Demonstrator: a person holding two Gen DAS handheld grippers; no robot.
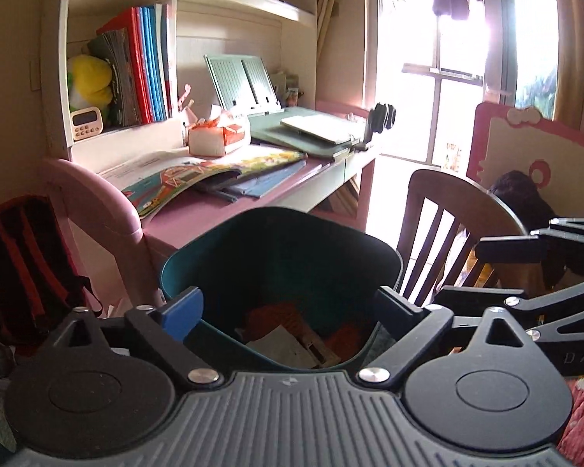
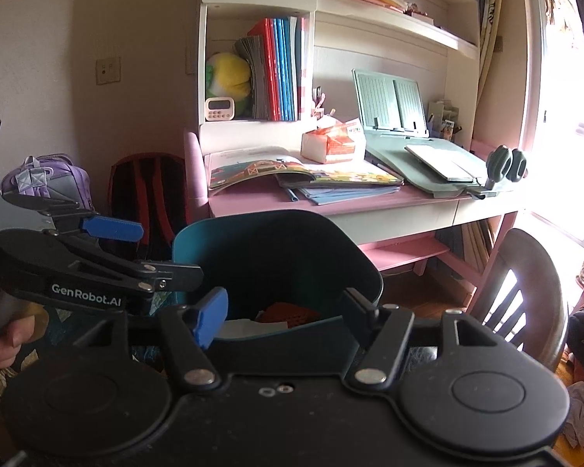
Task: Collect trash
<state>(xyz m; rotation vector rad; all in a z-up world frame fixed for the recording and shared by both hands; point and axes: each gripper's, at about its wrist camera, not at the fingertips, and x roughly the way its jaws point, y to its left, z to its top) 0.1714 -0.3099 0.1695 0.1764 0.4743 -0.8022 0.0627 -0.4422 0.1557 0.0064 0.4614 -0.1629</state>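
A dark teal trash bin (image 1: pixel 229 257) (image 2: pixel 198 241) stands on the floor in front of the pink desk, just beyond both grippers. Orange and white paper scraps (image 1: pixel 284 338) (image 2: pixel 292 313) lie in its bottom. My left gripper (image 1: pixel 288 309) is open above the bin's near rim, and nothing is between its fingers. It also shows at the left of the right wrist view, the left gripper (image 2: pixel 152 251) with a blue pad, held by a hand (image 2: pixel 4 342). My right gripper (image 2: pixel 286 313) is open and empty at the bin's near rim, and shows as the right gripper (image 1: pixel 486 272) beside the left.
The pink desk (image 2: pixel 261 198) carries open picture books (image 2: pixel 307 175), a tissue box (image 2: pixel 331 142) and a green book stand (image 2: pixel 389 101). A dark wooden chair (image 1: pixel 447 218) (image 2: pixel 525 284) stands right of the bin. A red-black backpack (image 2: pixel 148 194) and a purple one (image 2: pixel 46 179) lean at the left wall.
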